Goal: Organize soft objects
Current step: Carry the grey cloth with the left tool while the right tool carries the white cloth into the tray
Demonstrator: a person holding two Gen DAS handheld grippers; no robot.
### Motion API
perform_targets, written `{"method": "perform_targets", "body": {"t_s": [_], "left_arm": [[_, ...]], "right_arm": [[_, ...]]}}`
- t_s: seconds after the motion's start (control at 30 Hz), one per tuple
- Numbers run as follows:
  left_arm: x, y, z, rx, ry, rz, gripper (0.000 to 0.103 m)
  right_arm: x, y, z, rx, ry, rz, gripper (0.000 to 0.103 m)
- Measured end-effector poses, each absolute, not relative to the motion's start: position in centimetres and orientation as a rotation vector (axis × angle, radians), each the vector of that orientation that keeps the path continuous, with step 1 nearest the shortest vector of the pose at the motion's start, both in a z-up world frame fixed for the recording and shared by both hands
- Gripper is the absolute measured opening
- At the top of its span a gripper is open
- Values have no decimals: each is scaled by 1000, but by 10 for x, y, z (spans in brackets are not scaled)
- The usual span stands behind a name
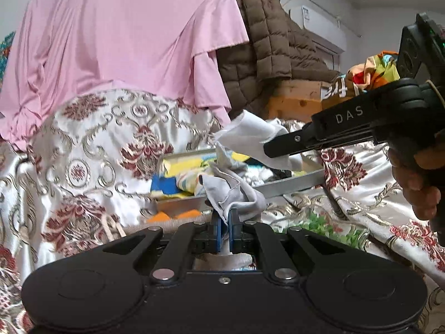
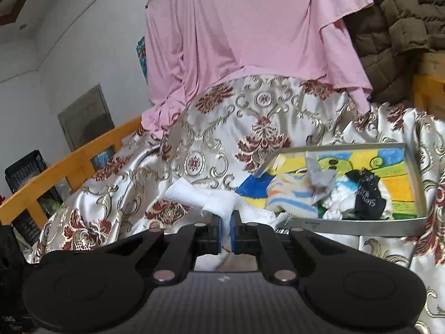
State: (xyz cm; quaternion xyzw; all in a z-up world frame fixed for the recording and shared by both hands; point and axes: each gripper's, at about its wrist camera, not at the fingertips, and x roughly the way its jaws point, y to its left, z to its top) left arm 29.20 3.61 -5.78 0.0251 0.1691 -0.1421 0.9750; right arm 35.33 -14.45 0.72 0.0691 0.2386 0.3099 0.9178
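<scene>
A metal tray (image 1: 292,185) lined with a bright yellow, blue and green picture holds several small cloths; it also shows in the right wrist view (image 2: 361,226). My left gripper (image 1: 224,217) is shut on a grey cloth (image 1: 233,192) just in front of the tray. My right gripper (image 2: 225,220) is shut on a white cloth (image 2: 205,199). In the left wrist view the right gripper (image 1: 271,150) comes in from the right above the tray, holding that white cloth (image 1: 250,136). A black cloth (image 2: 367,194) lies in the tray.
A floral satin cover (image 1: 83,153) drapes the surface under the tray. A pink garment (image 1: 116,41) and a brown quilted jacket (image 1: 272,50) hang behind. A yellow wooden rail (image 2: 69,161) runs at left, with a black crate (image 2: 25,169) beyond.
</scene>
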Motion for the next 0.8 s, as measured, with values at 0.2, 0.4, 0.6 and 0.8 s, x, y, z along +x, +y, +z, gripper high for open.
{"method": "perform_targets", "body": {"t_s": [0.2, 0.4, 0.6, 0.8], "left_arm": [[280, 36, -39, 40, 283, -248, 4], [292, 25, -16, 40, 240, -223, 4], [349, -10, 4, 35, 191, -222, 4], [433, -55, 13, 16, 211, -242, 4]], "right_arm": [[350, -161, 17, 166, 432, 608, 7], [363, -189, 22, 211, 366, 542, 7], [401, -216, 19, 205, 328, 426, 7], [455, -242, 16, 266, 286, 325, 7]]}}
